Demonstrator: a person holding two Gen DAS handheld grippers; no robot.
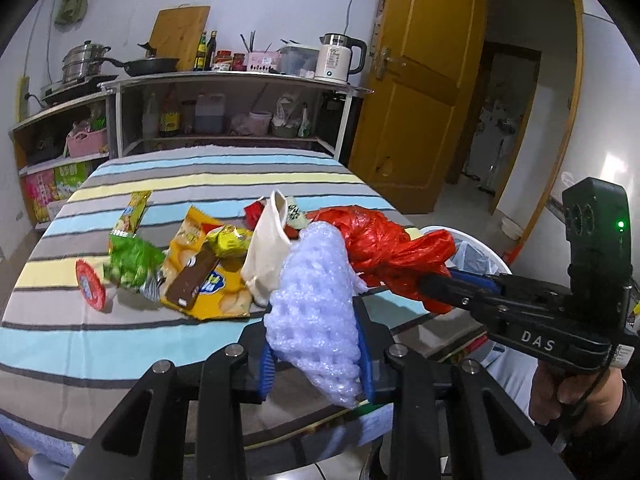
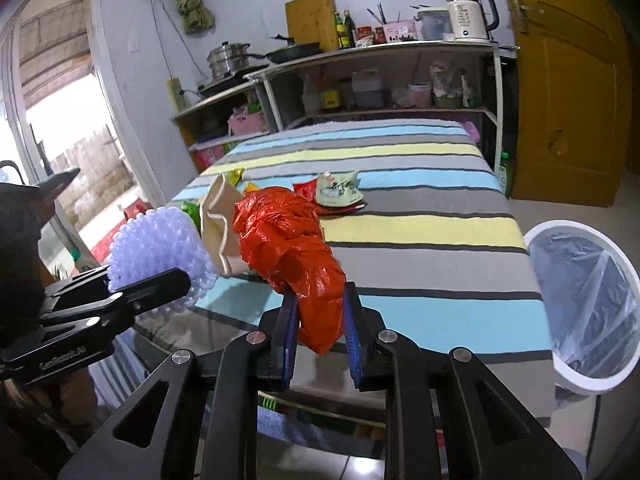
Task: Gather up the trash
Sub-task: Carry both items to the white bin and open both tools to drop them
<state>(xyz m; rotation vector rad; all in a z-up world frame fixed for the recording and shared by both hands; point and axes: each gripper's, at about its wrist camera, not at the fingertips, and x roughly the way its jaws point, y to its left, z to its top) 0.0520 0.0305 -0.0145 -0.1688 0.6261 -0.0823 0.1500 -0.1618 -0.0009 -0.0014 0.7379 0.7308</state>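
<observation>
Red crumpled plastic bag (image 2: 298, 258) is clamped by right gripper (image 2: 320, 344), white foam netting (image 1: 316, 300) by left gripper (image 1: 316, 364); either could be snagged on the white bin (image 2: 538, 240) rim.

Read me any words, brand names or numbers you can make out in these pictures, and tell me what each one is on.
"DAS": white letters on the side of the right gripper.
"55": display on the white kettle, partly blurred.
Lettering on the side of the left gripper: too blurred to read with certainty.
Print on the snack wrappers, the round red lid and the shelf bottles: too small to read.
</observation>
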